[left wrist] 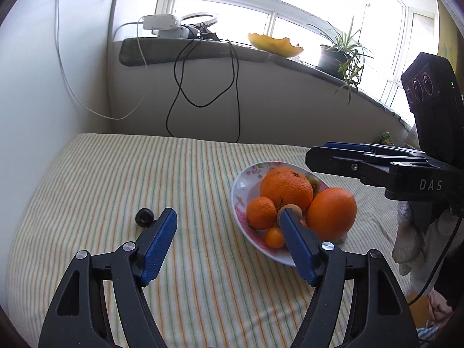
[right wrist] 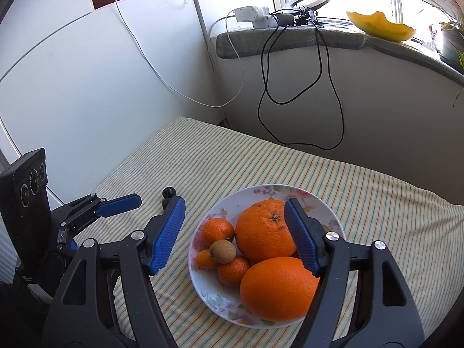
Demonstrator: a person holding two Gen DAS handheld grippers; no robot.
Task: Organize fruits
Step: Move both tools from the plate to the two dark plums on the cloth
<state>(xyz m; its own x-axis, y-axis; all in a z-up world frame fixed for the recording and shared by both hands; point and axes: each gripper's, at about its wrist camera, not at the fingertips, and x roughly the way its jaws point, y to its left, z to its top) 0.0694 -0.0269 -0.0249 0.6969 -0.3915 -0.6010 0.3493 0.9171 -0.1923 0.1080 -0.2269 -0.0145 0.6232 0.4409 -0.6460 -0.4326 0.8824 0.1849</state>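
Note:
A floral plate (left wrist: 242, 187) (right wrist: 232, 200) on the striped cloth holds two large oranges (left wrist: 285, 188) (right wrist: 275, 287), small tangerines (left wrist: 261, 211) (right wrist: 217, 230), a small brown round fruit (right wrist: 222, 250) and a kiwi (left wrist: 313, 182). My left gripper (left wrist: 229, 217) is open and empty above the cloth left of the plate. My right gripper (right wrist: 235, 206) is open and empty above the plate; it shows from the side in the left wrist view (left wrist: 348, 156).
A small black knob (left wrist: 144, 217) (right wrist: 167, 193) lies on the cloth left of the plate. Black and white cables (left wrist: 203, 87) hang down the wall from a sill with a power strip, a melon rind (left wrist: 275, 45) and a potted plant (left wrist: 339, 55).

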